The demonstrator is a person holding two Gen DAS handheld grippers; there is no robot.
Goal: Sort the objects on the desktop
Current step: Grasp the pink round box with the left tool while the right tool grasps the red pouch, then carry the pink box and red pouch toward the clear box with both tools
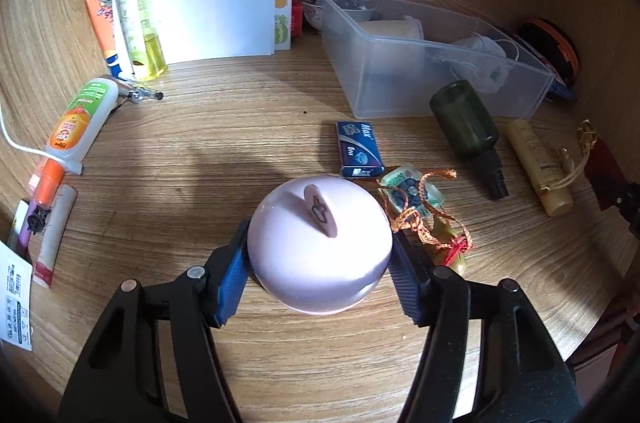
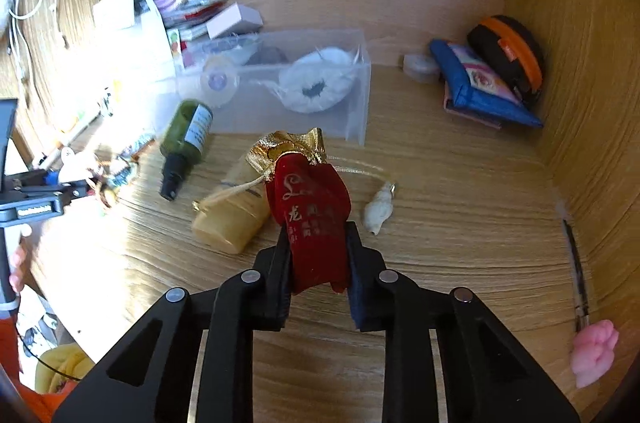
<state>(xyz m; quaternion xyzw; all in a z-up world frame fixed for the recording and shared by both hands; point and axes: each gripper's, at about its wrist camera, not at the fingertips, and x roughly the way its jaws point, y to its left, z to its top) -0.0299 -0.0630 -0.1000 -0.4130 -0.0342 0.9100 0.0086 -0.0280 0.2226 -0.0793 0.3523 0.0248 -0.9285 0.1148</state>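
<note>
In the left wrist view my left gripper (image 1: 320, 263) is shut on a pale pink, apple-shaped round object (image 1: 304, 279) with a leaf-like tab on top. Both blue pads press its sides, and it sits low over the wooden desk (image 1: 200, 151). In the right wrist view my right gripper (image 2: 318, 263) is shut on a red velvet pouch (image 2: 308, 195) with a gold drawstring top. The pouch sticks forward out of the jaws, its gold end over a yellow tube (image 2: 232, 219). A cord from the pouch leads to a small white shell (image 2: 378, 209).
A clear plastic box (image 1: 440, 95) holding a white pouch stands behind. A green spray bottle (image 1: 466, 123), a blue staple box (image 1: 358, 149) and a charm on orange cord (image 1: 412, 195) lie close by. Bottles and tubes (image 1: 136, 3) line the left. A blue pouch (image 2: 480, 91) fills the corner.
</note>
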